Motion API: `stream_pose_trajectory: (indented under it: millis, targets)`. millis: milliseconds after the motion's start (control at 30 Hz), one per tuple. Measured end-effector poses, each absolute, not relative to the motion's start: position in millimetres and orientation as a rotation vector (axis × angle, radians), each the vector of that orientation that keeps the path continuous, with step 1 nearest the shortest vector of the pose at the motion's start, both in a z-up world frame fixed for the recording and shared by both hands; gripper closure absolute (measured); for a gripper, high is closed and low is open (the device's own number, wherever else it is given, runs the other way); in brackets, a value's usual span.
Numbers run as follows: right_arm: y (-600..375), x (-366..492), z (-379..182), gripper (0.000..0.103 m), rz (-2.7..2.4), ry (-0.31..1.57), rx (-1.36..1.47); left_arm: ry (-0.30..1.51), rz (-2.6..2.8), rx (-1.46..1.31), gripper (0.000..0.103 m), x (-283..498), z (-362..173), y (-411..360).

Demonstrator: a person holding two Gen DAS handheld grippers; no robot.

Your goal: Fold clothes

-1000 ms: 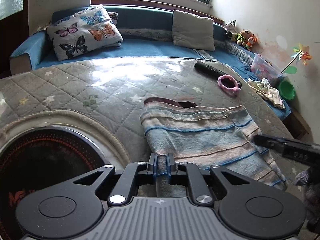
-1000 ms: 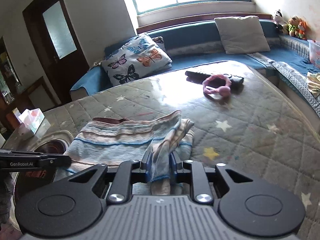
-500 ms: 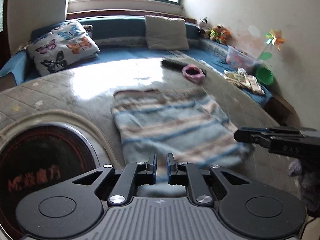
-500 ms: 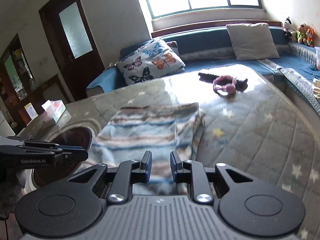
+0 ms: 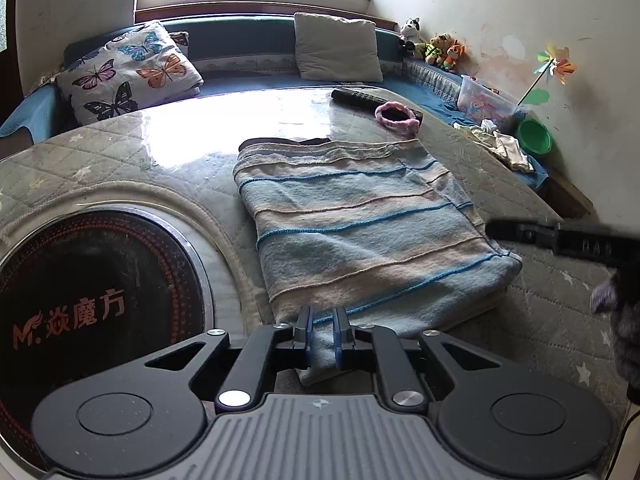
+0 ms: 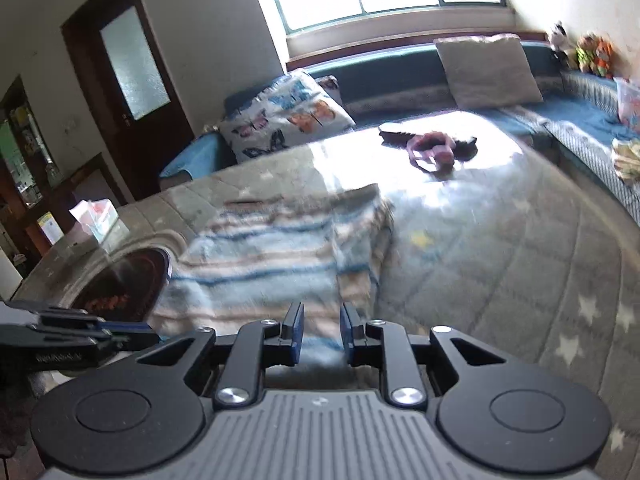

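Note:
A folded striped cloth [image 5: 360, 216] in blue, pink and cream lies flat on the quilted table cover [image 5: 100, 152]. My left gripper [image 5: 323, 328] sits at its near left corner, jaws narrow, with the corner pinched between the pads. In the blurred right wrist view my right gripper [image 6: 321, 336] is at the near edge of the cloth [image 6: 272, 256], jaws narrow with fabric between them. The right gripper [image 5: 494, 227] reaches the cloth's right edge in the left wrist view. The left gripper [image 6: 148, 330] shows at the lower left of the right wrist view.
A round black cooktop [image 5: 92, 300] is set into the table left of the cloth. A remote [image 5: 360, 98] and a pink headband [image 5: 396, 116] lie at the far side. A tissue box [image 6: 96, 216] stands at the left. A bench with pillows [image 5: 128, 72] runs behind.
Both grippers have drawn back toward the near edge. The bunched fold that the right gripper held up now lies flat, and the cloth is a neat folded rectangle.

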State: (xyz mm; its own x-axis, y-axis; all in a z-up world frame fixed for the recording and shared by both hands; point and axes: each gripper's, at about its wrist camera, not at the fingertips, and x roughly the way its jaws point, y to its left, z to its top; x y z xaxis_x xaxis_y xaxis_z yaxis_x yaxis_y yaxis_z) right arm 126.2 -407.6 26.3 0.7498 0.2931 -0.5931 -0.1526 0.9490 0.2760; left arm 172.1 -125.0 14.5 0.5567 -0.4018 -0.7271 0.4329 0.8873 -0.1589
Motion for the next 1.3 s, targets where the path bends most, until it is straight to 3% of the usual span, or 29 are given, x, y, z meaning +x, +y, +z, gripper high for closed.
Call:
stream_pose_trajectory:
  millis: [600, 1300]
  targets:
    - [-407.9, 210.9, -0.8, 0.086, 0.180, 0.718, 0.224, 0.857, -0.516, 0.032, 0.091, 175.4, 8.4, -121.1]
    - [-372.1, 265.4, 17.9, 0.085, 0.173, 0.710, 0.145, 0.844, -0.537, 0.020, 0.091, 173.5, 6.3, -118.3]
